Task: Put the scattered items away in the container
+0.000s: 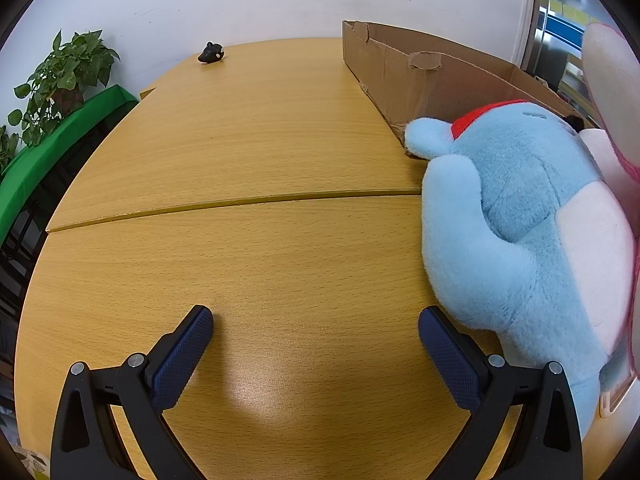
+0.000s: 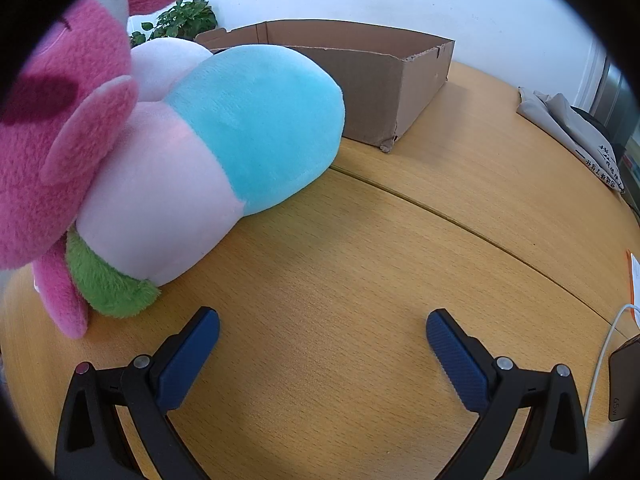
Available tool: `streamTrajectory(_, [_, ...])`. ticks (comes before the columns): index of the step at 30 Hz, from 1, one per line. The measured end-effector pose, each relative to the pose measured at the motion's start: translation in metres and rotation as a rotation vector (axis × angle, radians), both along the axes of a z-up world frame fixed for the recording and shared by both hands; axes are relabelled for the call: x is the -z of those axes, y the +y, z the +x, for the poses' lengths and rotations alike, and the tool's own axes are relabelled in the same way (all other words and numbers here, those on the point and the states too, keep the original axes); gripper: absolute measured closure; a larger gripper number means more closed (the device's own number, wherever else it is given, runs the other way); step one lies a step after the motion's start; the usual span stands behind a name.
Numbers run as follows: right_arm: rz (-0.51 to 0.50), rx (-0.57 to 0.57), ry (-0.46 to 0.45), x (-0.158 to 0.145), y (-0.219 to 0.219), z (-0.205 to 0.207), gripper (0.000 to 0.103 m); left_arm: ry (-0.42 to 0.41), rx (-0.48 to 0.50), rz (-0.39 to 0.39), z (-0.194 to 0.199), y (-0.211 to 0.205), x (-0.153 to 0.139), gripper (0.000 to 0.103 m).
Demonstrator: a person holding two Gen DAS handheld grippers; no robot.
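Left wrist view showed my left gripper (image 1: 316,330) spread wide over the bare desk (image 1: 260,152), nothing between its fingers (image 1: 188,354). At the right of the frame lay the blue plush (image 1: 520,216), its rounded tip touching the near corner of the box (image 1: 400,76), and its lower side just beside my right-hand finger. A pink plush (image 1: 616,92) pressed in at the far right edge. At the upper left of the desk, well apart, sat a small black item (image 1: 211,53), too small to identify. A plant (image 1: 64,80) stood at the left edge.

From the right wrist, my right gripper (image 2: 323,330) was equally wide open and empty. The blue plush (image 2: 256,120) filled the left centre with the pink plush (image 2: 52,140) lying against it, both outside the box (image 2: 384,92) at the upper centre. A grey bag (image 2: 568,136) and a white cable (image 2: 604,348) lay at the right.
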State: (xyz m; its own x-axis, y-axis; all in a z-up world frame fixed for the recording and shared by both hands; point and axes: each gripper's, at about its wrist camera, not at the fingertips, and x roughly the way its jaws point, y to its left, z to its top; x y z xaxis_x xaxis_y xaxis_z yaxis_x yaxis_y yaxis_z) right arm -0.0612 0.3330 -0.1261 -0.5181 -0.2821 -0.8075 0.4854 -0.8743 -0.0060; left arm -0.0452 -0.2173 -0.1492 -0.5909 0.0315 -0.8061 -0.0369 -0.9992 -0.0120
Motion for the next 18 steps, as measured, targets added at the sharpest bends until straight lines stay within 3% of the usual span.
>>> streamTrajectory(18, [0.002, -0.014, 0.001, 0.0013, -0.0056, -0.0023, 0.0, 0.0, 0.001, 0.0, -0.0002, 0.0002, 0.0002, 0.0])
